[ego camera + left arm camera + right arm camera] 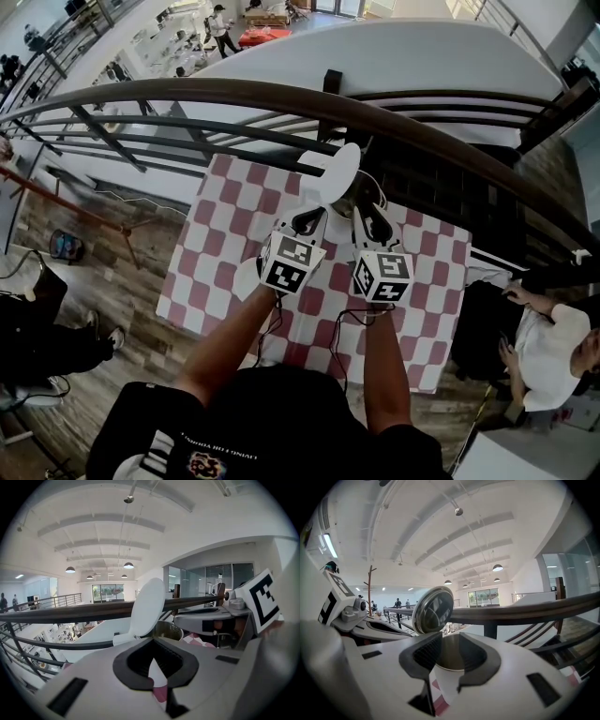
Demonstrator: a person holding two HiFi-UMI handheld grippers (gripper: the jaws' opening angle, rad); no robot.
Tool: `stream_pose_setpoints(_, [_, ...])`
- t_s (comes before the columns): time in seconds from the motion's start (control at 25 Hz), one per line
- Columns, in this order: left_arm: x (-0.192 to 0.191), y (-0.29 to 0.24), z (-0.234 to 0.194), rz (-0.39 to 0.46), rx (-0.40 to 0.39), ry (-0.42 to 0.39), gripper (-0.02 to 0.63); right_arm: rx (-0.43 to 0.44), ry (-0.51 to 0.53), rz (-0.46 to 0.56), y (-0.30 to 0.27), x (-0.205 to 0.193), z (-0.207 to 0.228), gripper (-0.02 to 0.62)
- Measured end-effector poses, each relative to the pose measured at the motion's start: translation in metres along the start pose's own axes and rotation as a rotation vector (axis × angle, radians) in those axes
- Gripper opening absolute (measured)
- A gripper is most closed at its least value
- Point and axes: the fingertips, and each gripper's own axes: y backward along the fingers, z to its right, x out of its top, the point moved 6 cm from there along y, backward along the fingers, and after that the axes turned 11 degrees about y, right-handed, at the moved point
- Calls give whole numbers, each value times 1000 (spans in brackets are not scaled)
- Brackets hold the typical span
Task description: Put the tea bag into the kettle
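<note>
Grippers side by side, low over a worktop [225,253] covered in red-and-white checkered cloth, both pointed at a white electric kettle with a steel inside [364,195]. The kettle stands near the worktop's far edge, close to a dark curved railing [281,98]. Its round hinged lid [339,172] is tipped up, white on the outside, steel on the inner face. Mouth uncovered.

Left gripper [153,643]: jaws a little apart, black ribbed pads not meeting. Only white and pink surfaces show through the gap, nothing clamped. Tips just short of the kettle's rim, on the lid side.

Right gripper [449,639]: jaws likewise parted, nothing held. The kettle's steel mouth and white wall show through the gap. Tips just beside the rim.

Tea bag: cannot be made out in any view. What shows of the kettle's inside reads as plain grey steel.

Seated person in a white top [553,347] off the worktop's right side. Wood-plank floor [103,281] to the left.
</note>
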Motion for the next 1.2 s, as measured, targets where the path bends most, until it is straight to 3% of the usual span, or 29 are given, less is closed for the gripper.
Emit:
stream_pose_setpoints(0.4, [-1, 13, -13, 15, 35, 10, -2, -15, 51, 78, 0, 36, -1, 99])
stream_pose_setpoints(0.52, [0, 16, -15, 22, 38, 35, -2, -27, 102, 124, 3, 57, -2, 14])
stream_pose_setpoints(0.76, [2, 21, -19, 39, 50, 50, -2, 2, 138, 187, 3, 89, -9, 12])
stream_pose_setpoints(1.2, [4, 24, -23, 44, 60, 56, -2, 46, 155, 163, -12, 95, -16, 12])
